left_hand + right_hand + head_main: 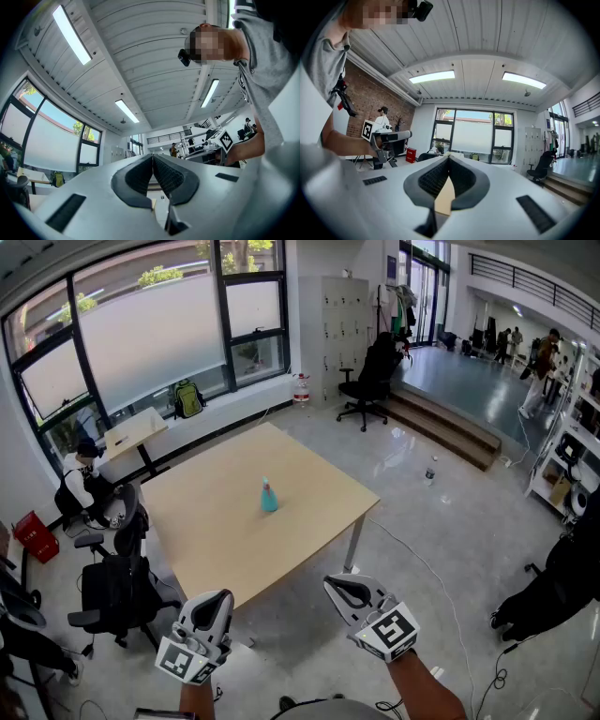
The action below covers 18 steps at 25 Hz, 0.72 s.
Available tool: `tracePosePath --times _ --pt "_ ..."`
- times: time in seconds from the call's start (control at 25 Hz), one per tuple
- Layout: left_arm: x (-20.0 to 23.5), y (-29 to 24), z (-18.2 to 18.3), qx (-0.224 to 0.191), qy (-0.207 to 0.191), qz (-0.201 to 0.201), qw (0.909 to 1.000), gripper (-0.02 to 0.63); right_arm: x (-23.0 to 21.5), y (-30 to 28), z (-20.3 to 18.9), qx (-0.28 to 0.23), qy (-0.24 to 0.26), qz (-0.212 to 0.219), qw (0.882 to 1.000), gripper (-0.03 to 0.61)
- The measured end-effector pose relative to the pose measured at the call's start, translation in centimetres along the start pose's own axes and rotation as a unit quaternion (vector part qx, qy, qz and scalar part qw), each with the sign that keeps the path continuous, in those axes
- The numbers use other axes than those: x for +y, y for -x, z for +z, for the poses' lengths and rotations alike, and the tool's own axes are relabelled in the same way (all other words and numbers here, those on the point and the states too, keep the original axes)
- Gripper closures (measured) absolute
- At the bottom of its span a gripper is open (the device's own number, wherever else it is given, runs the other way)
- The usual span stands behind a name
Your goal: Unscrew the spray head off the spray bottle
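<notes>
A small teal spray bottle stands upright near the middle of a light wooden table in the head view. Both grippers hang in front of the table's near edge, well short of the bottle. My left gripper is shut with nothing in it, and its dark pads meet at the tips. My right gripper is shut and empty too, its pads closed together. Neither gripper view shows the bottle.
Black office chairs stand left of the table, and a seated person is further left. A red box lies on the floor there. Another chair and wooden steps are beyond the table. Cables run across the grey floor.
</notes>
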State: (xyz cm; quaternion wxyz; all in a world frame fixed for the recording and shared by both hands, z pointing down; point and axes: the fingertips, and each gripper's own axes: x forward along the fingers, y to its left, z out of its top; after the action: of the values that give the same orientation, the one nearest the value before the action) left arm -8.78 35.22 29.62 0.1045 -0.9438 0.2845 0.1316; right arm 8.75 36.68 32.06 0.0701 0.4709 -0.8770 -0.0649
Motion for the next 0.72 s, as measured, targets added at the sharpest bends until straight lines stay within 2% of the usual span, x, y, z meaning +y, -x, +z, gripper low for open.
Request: tracePosePath --times 0.6,0.72 --pt "0.1 0.3 -0.9 0.008 0.011 -0.006 0.9999 0.609 0.2 -0.5 -0.5 0.005 -0.01 -0.008 1.0 0.574" --pt "0.2 0.5 -1.2 0.009 0.014 -0.006 0.9998 0.609 0.3 -0.6 -0.6 -0.003 -0.027 -0.006 1.0 0.574"
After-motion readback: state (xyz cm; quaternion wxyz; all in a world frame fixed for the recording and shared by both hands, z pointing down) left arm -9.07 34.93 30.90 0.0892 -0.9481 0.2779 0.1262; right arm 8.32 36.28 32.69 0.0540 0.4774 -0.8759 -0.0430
